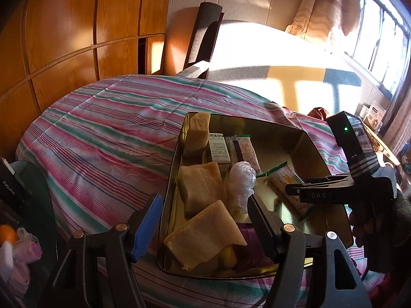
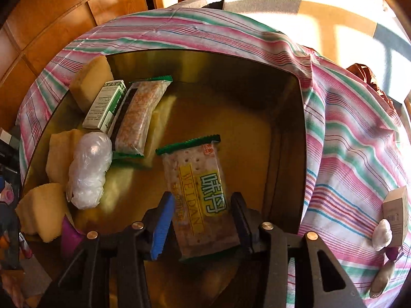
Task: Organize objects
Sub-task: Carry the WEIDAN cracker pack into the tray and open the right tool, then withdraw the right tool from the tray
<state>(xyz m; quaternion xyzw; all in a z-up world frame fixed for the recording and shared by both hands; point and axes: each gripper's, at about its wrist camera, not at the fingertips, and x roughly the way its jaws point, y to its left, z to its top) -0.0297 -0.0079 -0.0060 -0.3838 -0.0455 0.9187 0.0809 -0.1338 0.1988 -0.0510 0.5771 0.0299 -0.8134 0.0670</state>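
Sponges (image 2: 90,84) number four in the tin (image 2: 290,133), cracker packets two. One packet (image 2: 200,192) lies between the right gripper (image 2: 203,220) fingers, apart beside it. Left gripper (image 1: 205,220) fingers gape over the tin's near edge.

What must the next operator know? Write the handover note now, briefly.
Left claw: open, holding nothing, astride the tin's near left wall.
Right claw: points down into the tin, astride the cracker packet; whether it grips is unclear.
Done: sponges, small box, second snack packet and wrapped bundle sit along the tin's left side.
Left: settle the cracker packet, then probably fetch the cardboard box lying on the striped cloth.
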